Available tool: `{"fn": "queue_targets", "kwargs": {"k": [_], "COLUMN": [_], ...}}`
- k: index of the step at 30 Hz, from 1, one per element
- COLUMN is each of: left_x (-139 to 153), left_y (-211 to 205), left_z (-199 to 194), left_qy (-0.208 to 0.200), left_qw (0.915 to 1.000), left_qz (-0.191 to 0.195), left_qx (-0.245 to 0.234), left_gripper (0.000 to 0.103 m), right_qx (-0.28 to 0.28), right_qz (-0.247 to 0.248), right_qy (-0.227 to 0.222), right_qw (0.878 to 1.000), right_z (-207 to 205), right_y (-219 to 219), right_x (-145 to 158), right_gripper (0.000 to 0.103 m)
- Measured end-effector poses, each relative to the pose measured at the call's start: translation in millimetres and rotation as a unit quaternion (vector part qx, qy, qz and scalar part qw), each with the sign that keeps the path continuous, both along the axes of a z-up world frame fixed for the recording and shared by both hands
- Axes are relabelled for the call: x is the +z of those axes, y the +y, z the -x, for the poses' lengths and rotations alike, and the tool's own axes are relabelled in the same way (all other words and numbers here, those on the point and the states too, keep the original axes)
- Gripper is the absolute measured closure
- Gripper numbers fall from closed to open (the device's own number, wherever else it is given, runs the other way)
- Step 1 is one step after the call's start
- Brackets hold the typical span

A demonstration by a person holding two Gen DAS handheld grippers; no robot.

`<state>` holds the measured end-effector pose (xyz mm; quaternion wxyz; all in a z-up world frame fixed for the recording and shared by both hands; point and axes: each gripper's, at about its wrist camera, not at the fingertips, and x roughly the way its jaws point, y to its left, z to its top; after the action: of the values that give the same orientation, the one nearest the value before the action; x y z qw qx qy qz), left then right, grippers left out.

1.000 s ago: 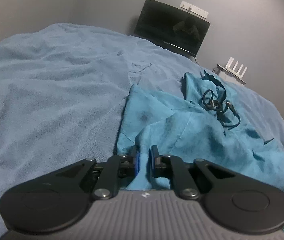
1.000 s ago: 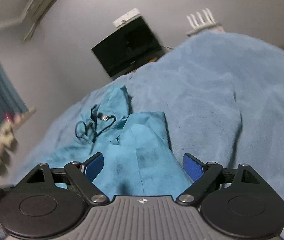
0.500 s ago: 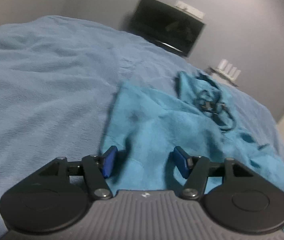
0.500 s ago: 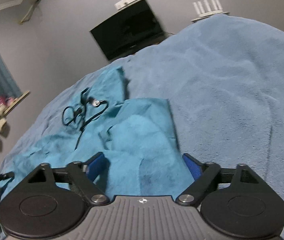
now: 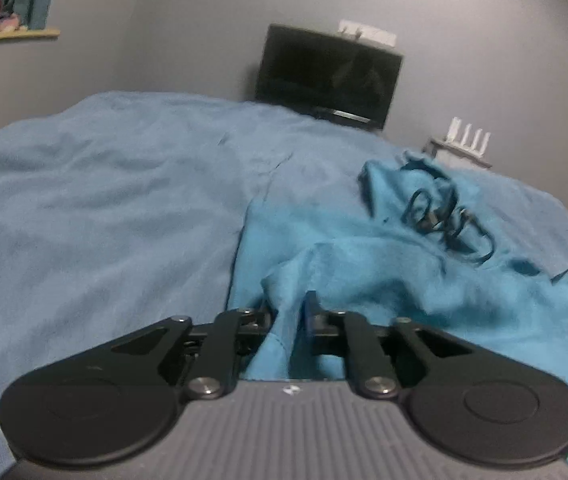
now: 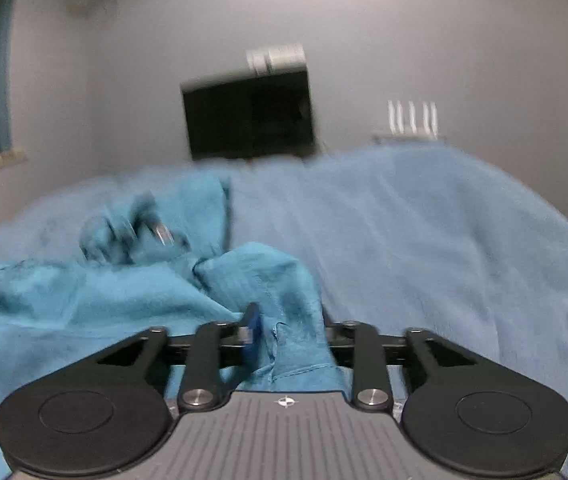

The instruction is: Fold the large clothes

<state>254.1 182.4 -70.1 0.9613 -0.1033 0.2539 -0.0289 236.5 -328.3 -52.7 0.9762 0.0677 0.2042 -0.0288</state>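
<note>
Two claws work one teal garment (image 5: 364, 276) that lies crumpled on a bed's blue blanket (image 5: 103, 208).

Left wrist view: the left claw (image 5: 290, 312) sits at lower centre, and its jaws have just been closing, now pinched together on a raised fold of the garment's near edge. The cloth spreads from there to the right of the frame, with a dark cord (image 5: 444, 220) looped on it at centre right. A black screen (image 5: 328, 76) stands against the wall at upper centre. The likely trouble is a thin pinch: if only one layer is caught, the fold will probably drag unevenly or slide free when lifted. The left pad is buried in cloth, and the garment's near edge is cut off by the claw body.

Right wrist view: the right claw (image 6: 288, 324) at lower centre has just been closing too, with a bunched ridge of the garment (image 6: 83, 292) between its jaws. One blue pad shows on the left of the ridge; the other is hidden behind cloth, so I cannot tell whether the grip is firm. Should it lift before it bites, the bunch may slip out. The cord (image 6: 159, 232) at centre left could snag or get folded inside. Motion blur smears the whole frame, and the garment's shape cannot be made out.
</note>
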Motion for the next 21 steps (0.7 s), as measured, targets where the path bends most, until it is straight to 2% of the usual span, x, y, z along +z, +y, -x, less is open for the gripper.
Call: {"fn": "queue_targets", "kwargs": {"k": [2,3,6,7,9,11,13,16,17,19,21], "left_x": [1.6,4.8,20.3,26.8,36.3,40.3,38.3,26.9,22.6,13.2,1.3], "left_y": [0.5,1.7,-4.1,-9.1,-22.5,-38.9,-53.3,-69.0,-72.2,-74.6,-74.3], "left_z": [1.5,2.2,11.8,15.9,20.5,23.2,19.3,18.3,18.5,12.5,3.6], "left_qy": [0.001,-0.001,-0.034,-0.052,-0.075,-0.089,-0.082,-0.069,-0.067,-0.035,0.006], "left_qw": [0.9999,0.9999,0.9990,0.9984,0.9969,0.9943,0.9932,0.9872,0.9846,0.9845,0.9858], "left_qz": [-0.005,-0.005,-0.003,-0.007,-0.025,-0.048,-0.068,-0.133,-0.146,-0.150,-0.152], "left_qx": [0.011,0.014,0.028,0.020,-0.005,-0.033,-0.047,-0.055,-0.068,-0.084,-0.071], "left_gripper": [0.075,0.067,0.062,0.059,0.044,0.039,0.037,0.037,0.037,0.037,0.037], "right_qx": [-0.004,-0.005,-0.004,0.001,0.024,0.049,0.063,0.061,0.063,0.085,0.095], "right_qz": [0.001,0.004,0.023,0.031,0.046,0.062,0.083,0.127,0.128,0.103,0.101], "right_qy": [-0.001,-0.007,-0.037,-0.049,-0.064,-0.064,-0.061,-0.049,-0.047,-0.035,-0.012], "right_qw": [1.000,1.000,0.999,0.998,0.997,0.995,0.993,0.989,0.989,0.990,0.990], "right_z": [0.2,1.9,9.9,13.7,19.0,23.4,23.6,23.6,22.9,23.8,20.2], "right_y": [2.7,4.4,15.9,20.1,31.4,43.2,54.9,64.3,65.3,62.9,65.9], "right_x": [-3.3,-0.7,10.3,14.8,21.9,28.9,27.5,21.0,19.1,15.7,8.5], "right_gripper": [0.050,0.045,0.041,0.041,0.037,0.030,0.027,0.026,0.026,0.026,0.026]}}
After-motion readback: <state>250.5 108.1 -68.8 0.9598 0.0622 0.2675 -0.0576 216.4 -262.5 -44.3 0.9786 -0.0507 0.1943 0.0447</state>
